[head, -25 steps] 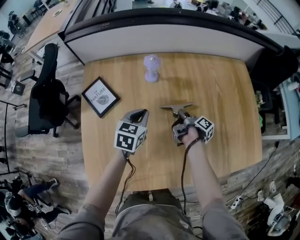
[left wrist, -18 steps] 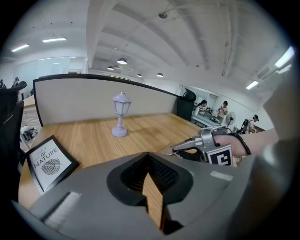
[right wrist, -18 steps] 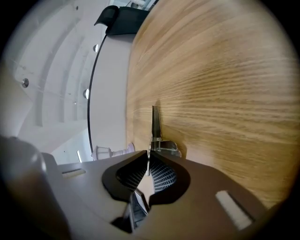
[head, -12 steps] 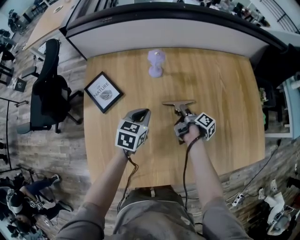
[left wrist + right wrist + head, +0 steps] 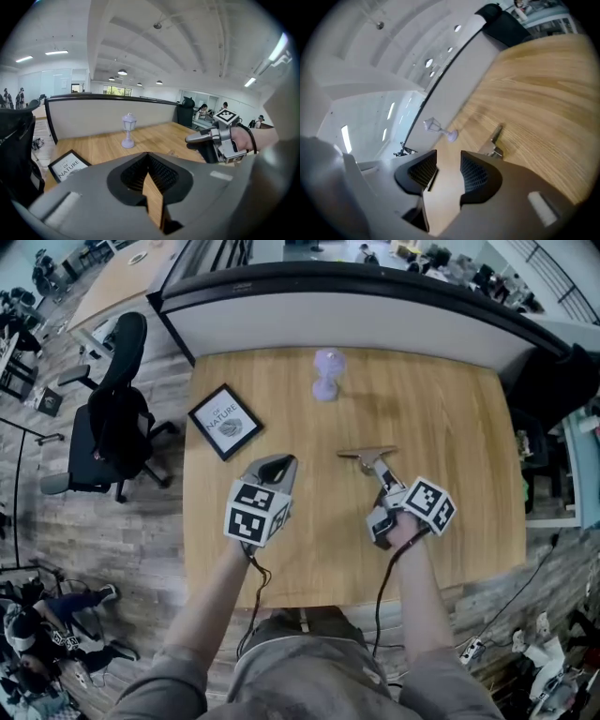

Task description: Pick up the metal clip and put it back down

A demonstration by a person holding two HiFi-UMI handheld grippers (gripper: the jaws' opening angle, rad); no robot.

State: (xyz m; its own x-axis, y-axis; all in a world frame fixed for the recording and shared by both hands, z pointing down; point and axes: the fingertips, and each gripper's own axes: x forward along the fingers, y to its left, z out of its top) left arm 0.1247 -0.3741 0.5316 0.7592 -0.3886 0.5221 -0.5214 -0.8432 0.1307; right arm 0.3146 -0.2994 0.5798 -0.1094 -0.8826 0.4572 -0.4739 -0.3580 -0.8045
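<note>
The metal clip (image 5: 368, 457) lies flat on the wooden table (image 5: 450, 418), right of centre. In the right gripper view the clip (image 5: 496, 140) rests just ahead of the jaws and off to their right. My right gripper (image 5: 388, 491) sits just behind it toward me; its jaws are opening, with nothing between them (image 5: 449, 169). My left gripper (image 5: 275, 468) hovers over the table's middle, left of the clip, and its fingertips meet (image 5: 149, 156) with nothing held.
A small lilac lantern (image 5: 326, 374) stands near the far edge. A black picture frame (image 5: 226, 422) lies at the left. A grey partition (image 5: 375, 315) closes off the back of the table. An office chair (image 5: 112, 423) stands off the left edge.
My right gripper has let go of the clip and drawn back toward me, its jaws spreading. The clip stays on the table. The left gripper has barely moved.
</note>
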